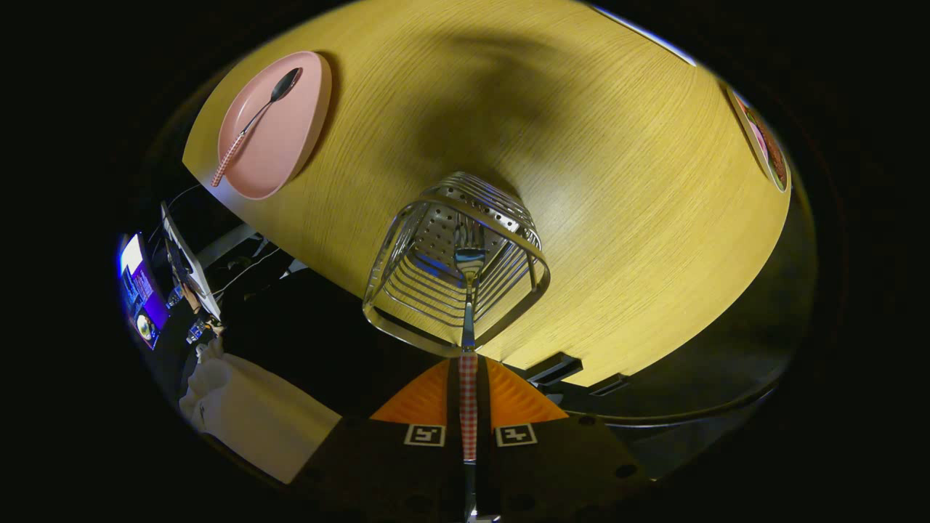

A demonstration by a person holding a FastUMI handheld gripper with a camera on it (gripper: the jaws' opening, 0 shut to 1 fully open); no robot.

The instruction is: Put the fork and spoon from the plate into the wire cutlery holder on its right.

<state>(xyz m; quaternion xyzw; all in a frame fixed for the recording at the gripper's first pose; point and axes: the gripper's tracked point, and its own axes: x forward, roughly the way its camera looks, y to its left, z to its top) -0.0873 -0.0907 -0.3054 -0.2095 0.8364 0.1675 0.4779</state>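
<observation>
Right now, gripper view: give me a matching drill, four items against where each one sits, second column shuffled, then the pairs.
Items:
1. fork
2. spoon
3. wire cutlery holder
4. pink plate

Places:
A. lying on the plate
B. on the wooden table, just ahead of the fingers
C. handle pinched by the gripper, tines down inside the holder
D. on the table beyond the holder, near the table's edge

Pairs: 1-C, 2-A, 3-B, 4-D

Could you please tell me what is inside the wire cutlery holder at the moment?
The fork's head hangs inside the wire cutlery holder, its checked handle clamped between the fingers. Nothing else shows inside.
</observation>
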